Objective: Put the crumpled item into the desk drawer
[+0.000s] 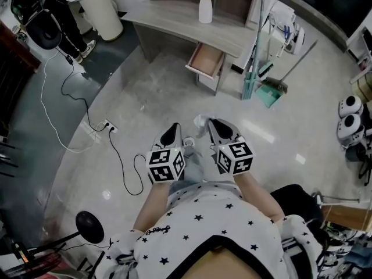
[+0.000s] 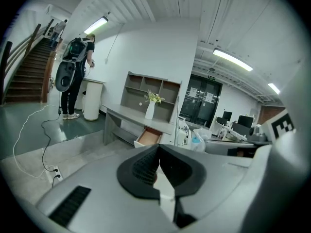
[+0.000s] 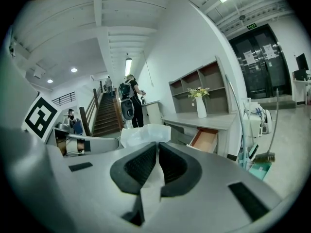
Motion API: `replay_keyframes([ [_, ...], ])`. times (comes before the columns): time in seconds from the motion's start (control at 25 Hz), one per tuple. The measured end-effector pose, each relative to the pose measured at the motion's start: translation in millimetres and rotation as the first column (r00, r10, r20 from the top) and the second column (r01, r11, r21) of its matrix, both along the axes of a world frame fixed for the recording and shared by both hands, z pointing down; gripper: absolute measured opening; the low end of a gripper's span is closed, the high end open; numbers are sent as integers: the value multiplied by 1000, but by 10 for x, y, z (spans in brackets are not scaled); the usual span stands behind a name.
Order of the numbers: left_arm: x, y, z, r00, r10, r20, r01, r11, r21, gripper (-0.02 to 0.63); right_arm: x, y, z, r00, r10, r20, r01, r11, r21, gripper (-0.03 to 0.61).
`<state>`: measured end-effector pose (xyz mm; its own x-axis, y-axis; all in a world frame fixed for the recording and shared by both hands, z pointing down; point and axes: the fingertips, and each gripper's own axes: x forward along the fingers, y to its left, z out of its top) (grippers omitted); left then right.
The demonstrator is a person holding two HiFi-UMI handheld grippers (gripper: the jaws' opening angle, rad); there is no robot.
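Note:
A crumpled white tissue (image 1: 200,121) sticks out past the tips of my right gripper (image 1: 212,122), which is shut on it. In the right gripper view the tissue (image 3: 146,134) bulges above the closed pads of the right gripper (image 3: 157,144). My left gripper (image 1: 174,127) hangs beside it, shut with nothing in it; the left gripper view shows the left gripper (image 2: 156,147) with its pads meeting. Ahead stands a grey desk (image 1: 186,22) with its wooden drawer (image 1: 206,60) pulled open. The drawer (image 2: 149,136) lies straight beyond both grippers, a few steps away, and the drawer (image 3: 206,139) looks bare inside.
A white vase with flowers (image 1: 205,7) stands on the desk. A broom and green dustpan (image 1: 268,92) lean right of the drawer. A power strip with cables (image 1: 107,125) lies on the floor at left. A person (image 1: 58,16) stands by a white bin (image 1: 102,10).

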<state>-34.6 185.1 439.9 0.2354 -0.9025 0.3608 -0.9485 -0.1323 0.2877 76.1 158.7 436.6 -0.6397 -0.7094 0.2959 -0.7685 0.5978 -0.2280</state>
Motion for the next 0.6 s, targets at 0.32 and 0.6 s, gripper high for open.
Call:
replay_keyframes([
  [0.32,-176,-918,-44,1000,30,-7,-30,999,11,12,-190,-872,-28,1000,23,-18,-23,1000,9,12],
  [0.6,-454,-1726,-118,999,48,-8,-47,999,12,12,-427,-1637,-118,998,48,-31,-47,999,18,12],
])
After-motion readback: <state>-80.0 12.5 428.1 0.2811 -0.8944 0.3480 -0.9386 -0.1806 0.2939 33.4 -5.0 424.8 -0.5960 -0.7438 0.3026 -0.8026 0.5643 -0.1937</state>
